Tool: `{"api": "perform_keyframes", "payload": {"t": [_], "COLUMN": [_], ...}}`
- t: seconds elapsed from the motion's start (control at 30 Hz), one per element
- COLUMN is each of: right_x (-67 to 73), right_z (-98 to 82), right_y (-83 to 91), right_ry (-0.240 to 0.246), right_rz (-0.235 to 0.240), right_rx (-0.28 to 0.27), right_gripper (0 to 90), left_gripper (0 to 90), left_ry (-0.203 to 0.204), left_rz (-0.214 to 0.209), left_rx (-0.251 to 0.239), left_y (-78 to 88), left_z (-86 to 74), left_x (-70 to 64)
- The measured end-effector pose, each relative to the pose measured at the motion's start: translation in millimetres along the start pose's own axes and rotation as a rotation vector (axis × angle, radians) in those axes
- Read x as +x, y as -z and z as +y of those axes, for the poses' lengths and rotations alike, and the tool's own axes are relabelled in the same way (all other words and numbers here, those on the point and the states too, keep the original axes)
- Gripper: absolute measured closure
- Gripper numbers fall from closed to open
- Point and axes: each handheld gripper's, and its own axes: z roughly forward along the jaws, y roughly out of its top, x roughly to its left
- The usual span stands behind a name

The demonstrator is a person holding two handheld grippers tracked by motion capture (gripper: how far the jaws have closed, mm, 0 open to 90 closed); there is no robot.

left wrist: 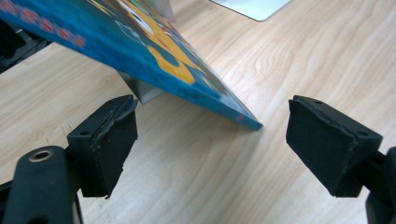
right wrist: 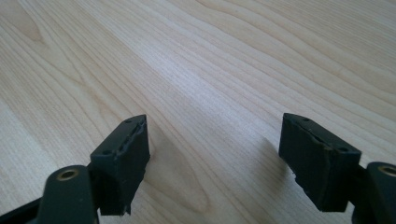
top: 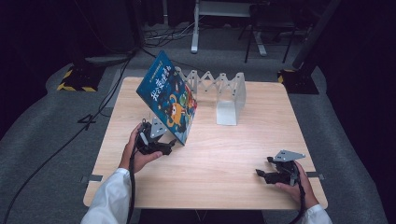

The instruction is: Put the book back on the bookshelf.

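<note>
A blue picture book [top: 169, 98] stands tilted on the wooden table [top: 215, 163], its top leaning left and its lower corner resting on the wood. In the left gripper view the book's lower corner [left wrist: 233, 114] lies just beyond the gap between the jaws, with no pad touching it. My left gripper [top: 170, 145] [left wrist: 212, 135] is open close in front of that corner. A grey metal edge [left wrist: 140, 88] shows under the book. My right gripper [top: 263, 167] [right wrist: 215, 154] is open over bare wood near the front right of the table, with nothing between its pads.
A white zigzag book rack [top: 224, 91] stands at the back middle of the table, just behind the book. Beyond the table are a grey floor with cables [top: 159, 35], stand bases with yellow-black tape [top: 74, 79] and a table frame [top: 196, 28].
</note>
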Motion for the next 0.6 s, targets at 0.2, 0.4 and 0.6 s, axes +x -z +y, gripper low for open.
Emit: {"api": "perform_keyframes", "payload": {"t": [0.2,0.4,0.6], "right_x": [1.5,4.3,6.0], "right_z": [2.3,4.3,2.9], "right_y": [5.1,10.9,12.8], "right_ry": [0.008,0.032,0.063], "right_rz": [-0.022,-0.046,-0.072], "right_rx": [0.015,0.019,0.030], "right_gripper": [24.4,23.5,23.1], "left_gripper": [18.0,18.0,18.0], "left_ry": [-0.044,-0.056,-0.074], "left_rz": [0.017,0.004,0.009], "left_rx": [0.006,0.033,0.055], "left_y": [7.8,12.9,18.6], "left_z": [-9.9,-20.6,-33.4], "left_x": [-11.5,-19.6,-25.5]}}
